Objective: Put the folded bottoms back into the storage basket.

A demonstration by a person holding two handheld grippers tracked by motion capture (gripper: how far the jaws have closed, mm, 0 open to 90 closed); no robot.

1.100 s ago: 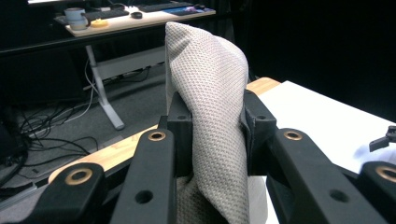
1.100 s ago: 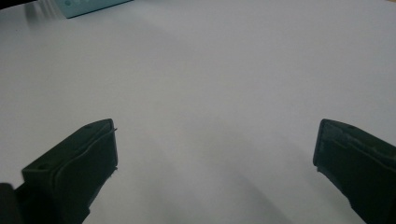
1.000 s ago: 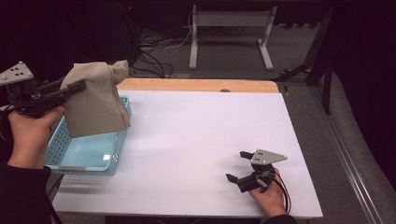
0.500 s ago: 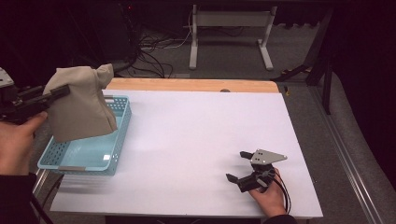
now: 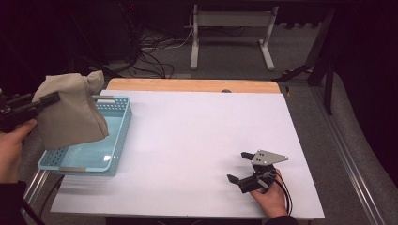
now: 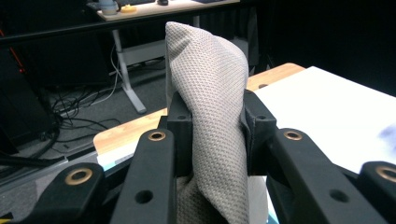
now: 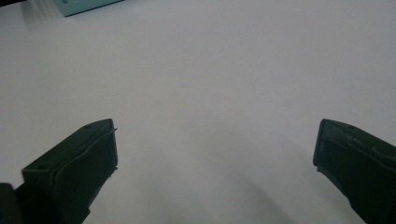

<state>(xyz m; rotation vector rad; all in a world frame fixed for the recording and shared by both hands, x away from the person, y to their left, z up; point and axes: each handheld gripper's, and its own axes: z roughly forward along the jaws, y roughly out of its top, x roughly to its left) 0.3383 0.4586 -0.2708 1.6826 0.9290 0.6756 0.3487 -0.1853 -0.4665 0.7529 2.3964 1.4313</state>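
A beige woven cloth bag [image 5: 70, 112] hangs over the left end of a light blue plastic basket [image 5: 119, 136], at the table's left edge. My left gripper [image 5: 49, 99] is shut on the bag's upper part. In the left gripper view the bag [image 6: 212, 84] is pinched between the two black jaws of the left gripper [image 6: 212, 119] and rises above them. Near the front right of the white table [image 5: 197, 131], my right gripper [image 5: 237, 166] lies open in a hand. In its own view the right gripper [image 7: 215, 154] has bare table between its jaws.
A wooden strip [image 5: 187, 85] runs along the table's far edge. Behind the table stand a white desk frame [image 5: 232, 35] and loose cables [image 5: 145, 56] on the floor. A corner of the basket [image 7: 84, 5] shows at the top of the right gripper view.
My left gripper has carried the bag to the left, from over the basket's middle towards its left end. The right gripper has stayed still.
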